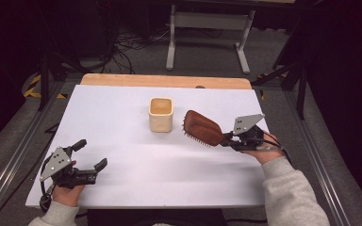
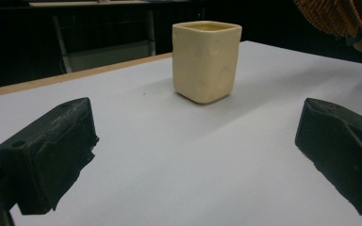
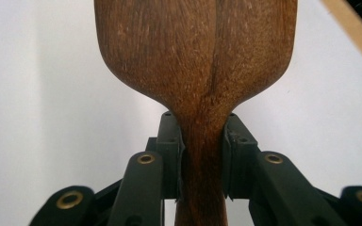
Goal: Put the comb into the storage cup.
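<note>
Right claw (image 1: 227, 139) clamped on neck of wooden hairbrush (image 1: 203, 127), jaws pressing handle both sides. Brush held off white tabletop (image 1: 122, 127), bristles facing down, head just right of cream square cup (image 1: 161, 114), not touching it. Cup upright, centre-far on tabletop. Left claw (image 1: 90, 153) at near-left corner, jaws wide apart, nothing between them, pointing toward cup.

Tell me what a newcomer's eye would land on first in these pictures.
The wooden hairbrush, clamped by its handle in the right gripper and held above the white table, right of centre. Next, the cream square cup standing upright mid-table, and the left gripper, open, near the front left edge.
</note>
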